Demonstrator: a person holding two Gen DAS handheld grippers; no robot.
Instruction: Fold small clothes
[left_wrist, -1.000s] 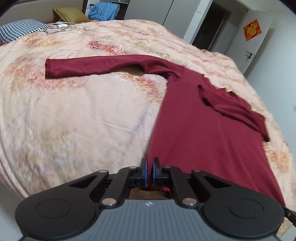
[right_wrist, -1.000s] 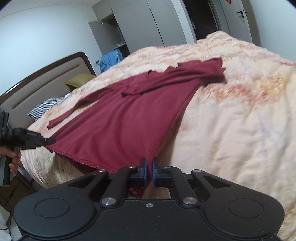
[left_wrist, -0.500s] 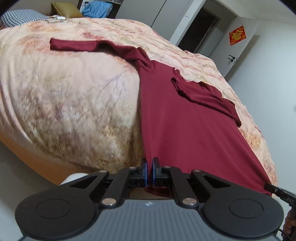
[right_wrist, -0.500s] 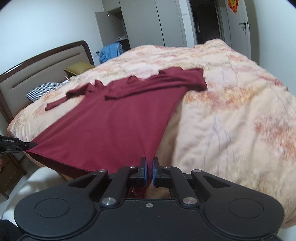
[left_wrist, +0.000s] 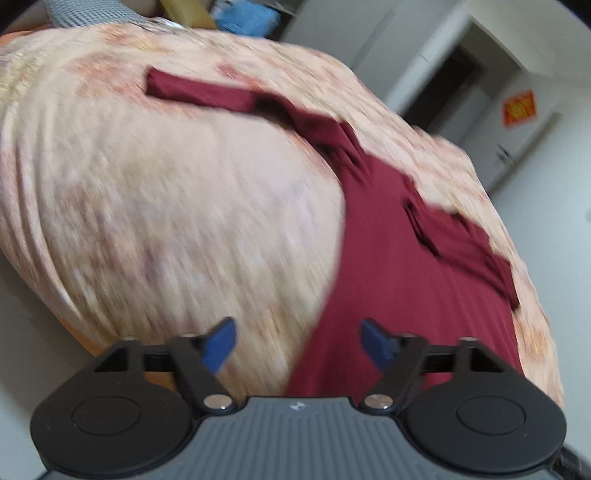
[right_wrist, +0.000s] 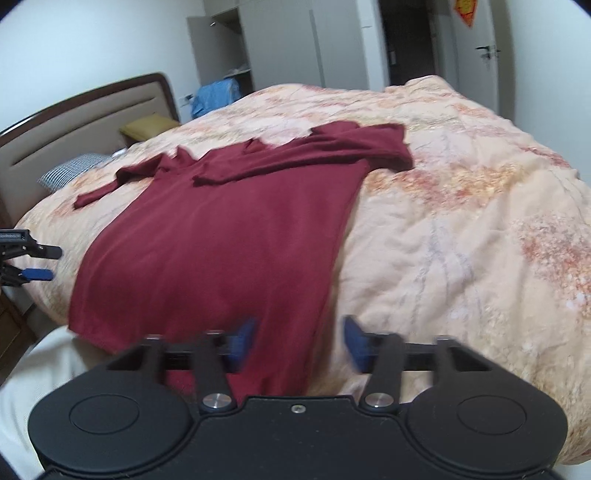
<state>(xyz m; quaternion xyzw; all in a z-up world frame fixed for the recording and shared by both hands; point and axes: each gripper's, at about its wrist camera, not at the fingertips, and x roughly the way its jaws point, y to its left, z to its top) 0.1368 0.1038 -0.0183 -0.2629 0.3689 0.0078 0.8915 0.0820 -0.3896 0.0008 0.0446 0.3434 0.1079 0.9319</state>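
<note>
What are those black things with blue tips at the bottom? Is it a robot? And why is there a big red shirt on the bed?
Not a robot: a person holds a pinching tool in each hand, each with a camera looking along its fingers. One picture is from the left gripper, the other from the right gripper. The blue tips are its fingertips. Both grippers are open and hold nothing. A dark red long-sleeved shirt lies spread on the flowery bedspread, its bottom edge hanging over the side, one sleeve folded across the chest. The person is folding it.
</note>
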